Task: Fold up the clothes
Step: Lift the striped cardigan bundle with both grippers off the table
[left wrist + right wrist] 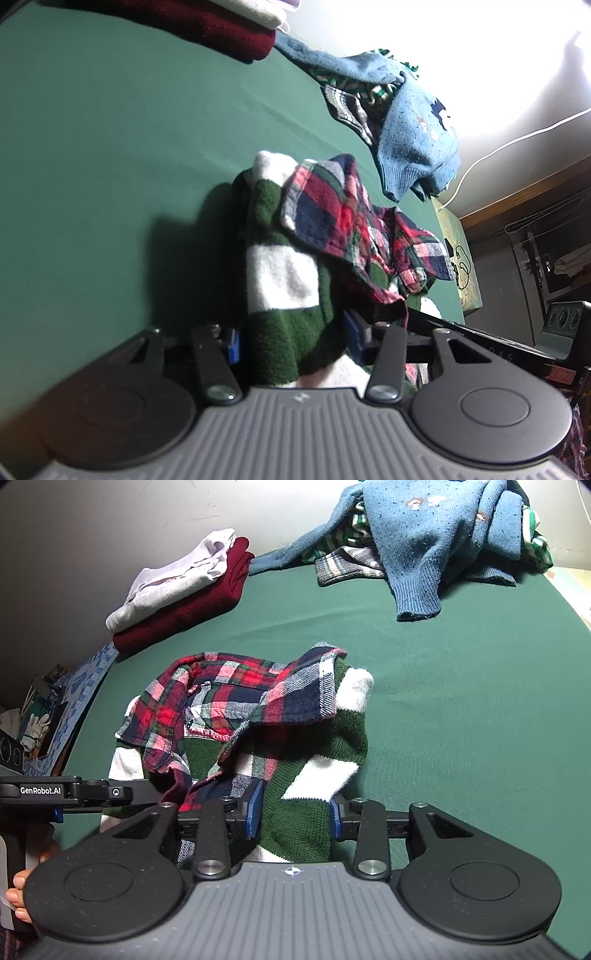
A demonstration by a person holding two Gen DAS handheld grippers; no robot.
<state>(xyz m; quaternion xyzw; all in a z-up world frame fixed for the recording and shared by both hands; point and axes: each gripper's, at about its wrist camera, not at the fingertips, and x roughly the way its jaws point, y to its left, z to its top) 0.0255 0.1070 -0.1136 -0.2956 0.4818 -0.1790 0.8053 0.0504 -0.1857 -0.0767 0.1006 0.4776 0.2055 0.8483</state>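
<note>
Green-striped sweater [295,812] between right tongs [295,812]

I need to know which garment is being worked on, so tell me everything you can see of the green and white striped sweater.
The green and white striped sweater is a chunky knit with broad dark green and white bands. It lies crumpled on the green table cover, with a red plaid shirt draped over it. Its near edge bunches between the blue pads of the left gripper and the right gripper.
</note>
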